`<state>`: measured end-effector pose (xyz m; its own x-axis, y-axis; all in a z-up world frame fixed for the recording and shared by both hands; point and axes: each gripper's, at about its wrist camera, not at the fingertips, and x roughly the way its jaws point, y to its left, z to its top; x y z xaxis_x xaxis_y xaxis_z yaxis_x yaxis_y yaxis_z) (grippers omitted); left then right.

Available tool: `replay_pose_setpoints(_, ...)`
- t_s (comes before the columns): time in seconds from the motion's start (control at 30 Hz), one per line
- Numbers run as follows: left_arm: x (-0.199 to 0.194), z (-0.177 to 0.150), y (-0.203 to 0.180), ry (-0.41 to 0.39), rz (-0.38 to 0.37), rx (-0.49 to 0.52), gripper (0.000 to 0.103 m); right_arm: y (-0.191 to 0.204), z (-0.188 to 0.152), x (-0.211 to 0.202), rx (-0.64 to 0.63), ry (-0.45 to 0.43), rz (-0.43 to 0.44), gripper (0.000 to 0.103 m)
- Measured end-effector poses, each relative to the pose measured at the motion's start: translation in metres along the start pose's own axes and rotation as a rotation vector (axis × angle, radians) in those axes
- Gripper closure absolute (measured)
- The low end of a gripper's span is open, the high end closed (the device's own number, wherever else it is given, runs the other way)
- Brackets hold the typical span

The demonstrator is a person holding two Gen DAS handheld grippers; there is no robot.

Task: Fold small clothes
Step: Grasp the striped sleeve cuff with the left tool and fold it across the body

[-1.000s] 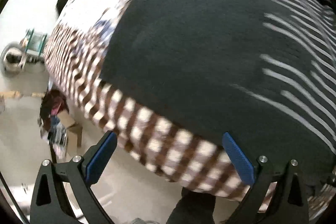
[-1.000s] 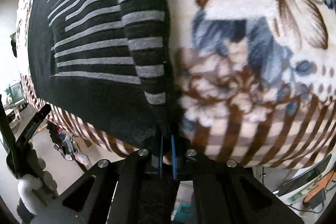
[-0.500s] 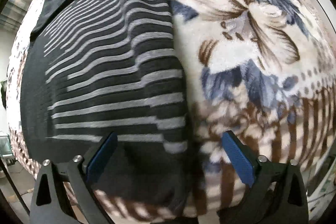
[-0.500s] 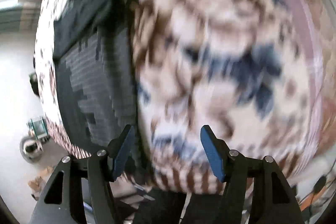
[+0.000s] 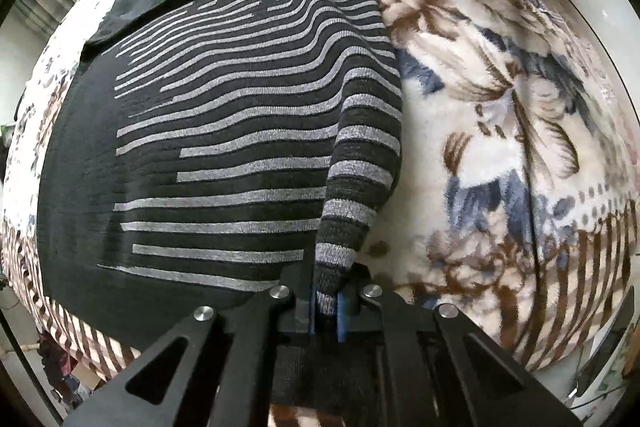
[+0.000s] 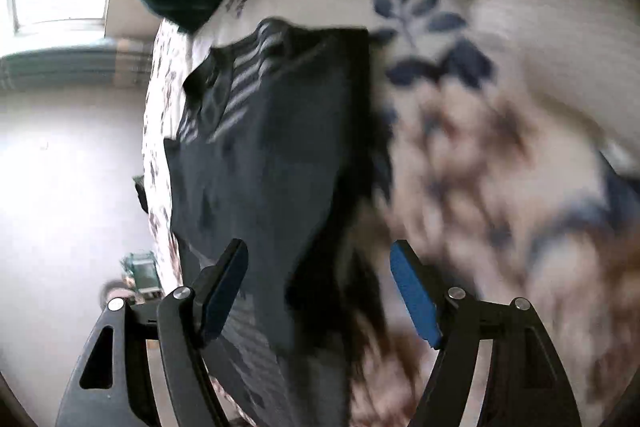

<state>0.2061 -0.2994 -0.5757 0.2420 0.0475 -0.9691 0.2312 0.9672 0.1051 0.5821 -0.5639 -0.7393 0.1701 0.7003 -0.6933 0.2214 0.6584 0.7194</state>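
Left-wrist view: the left gripper (image 5: 326, 311) is clamped tight on the cuff end of the striped sleeve (image 5: 360, 163) of a black knitted sweater with pale grey horizontal stripes (image 5: 208, 147). The blue pads pinch the knit between them, with no gap beyond the fabric's thickness. The sweater lies spread flat on a plush fleece blanket printed with cream, brown and slate-blue flowers (image 5: 500, 131), its body to the left of the sleeve and its far end reaching toward the top of the view, where a layer of plain dark fabric lies across it. The sleeve runs along the garment's right edge, beside the body panel; gripping it at the cuff probably gives control of its whole length, so that it can be carried inward over the body as a fold.

Right-wrist view: the right gripper (image 6: 320, 291) holds nothing. Its jaws stand wide apart and are opening further, with only blurred dark cloth seen beyond the gap between them, not pressed by either blue pad (image 6: 414, 301). It hangs over the far, dark portion of the same sweater, near the garment's edge. The picture is smeared, so the exact edge under the jaws cannot be told. The open stance suits approaching a second hold point, likely to steady or lift the far end.
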Motion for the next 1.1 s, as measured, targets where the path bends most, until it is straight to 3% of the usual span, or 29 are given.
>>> replay_pose_setpoints(0.13, -0.006, 0.005, -0.007, -0.006, -0.015, 0.007, 0.099, -0.001, 0.036, 0.036, 0.041, 0.015, 0.029, 0.026)
replay_pose_setpoints(0.27, -0.014, 0.009, -0.008, -0.009, -0.022, -0.004, 0.099, 0.019, 0.046, 0.058, 0.012, 0.019, 0.081, 0.026)
replay_pose_setpoints(0.33, -0.019, 0.012, -0.008, -0.017, -0.014, -0.007, 0.099, 0.033, 0.042, 0.070, -0.017, 0.024, 0.076, 0.041)
replay_pose_setpoints(0.37, -0.022, 0.014, -0.005, -0.020, -0.013, -0.013, 0.099, 0.040, 0.044, 0.077, -0.033, 0.035, 0.062, 0.073)
replay_pose_setpoints(0.4, -0.024, 0.016, -0.002, -0.024, -0.013, -0.023, 0.099, 0.043, 0.042, 0.080, -0.030, 0.042, 0.053, 0.079)
replay_pose_setpoints(0.6, -0.065, 0.022, 0.042, -0.105, -0.012, -0.140, 0.099, 0.075, 0.035, 0.069, -0.016, 0.039, -0.047, 0.082)
replay_pose_setpoints(0.83, -0.094, 0.012, 0.143, -0.142, -0.028, -0.393, 0.099, 0.180, 0.037, 0.059, -0.044, 0.066, -0.263, 0.082)
replay_pose_setpoints(0.93, -0.087, 0.001, 0.192, -0.133, -0.047, -0.511, 0.099, 0.231, 0.037, 0.077, -0.084, 0.079, -0.338, 0.082)
replay_pose_setpoints(1.1, -0.058, -0.022, 0.266, -0.103, -0.072, -0.641, 0.099, 0.326, 0.036, 0.151, -0.128, 0.101, -0.418, 0.083)
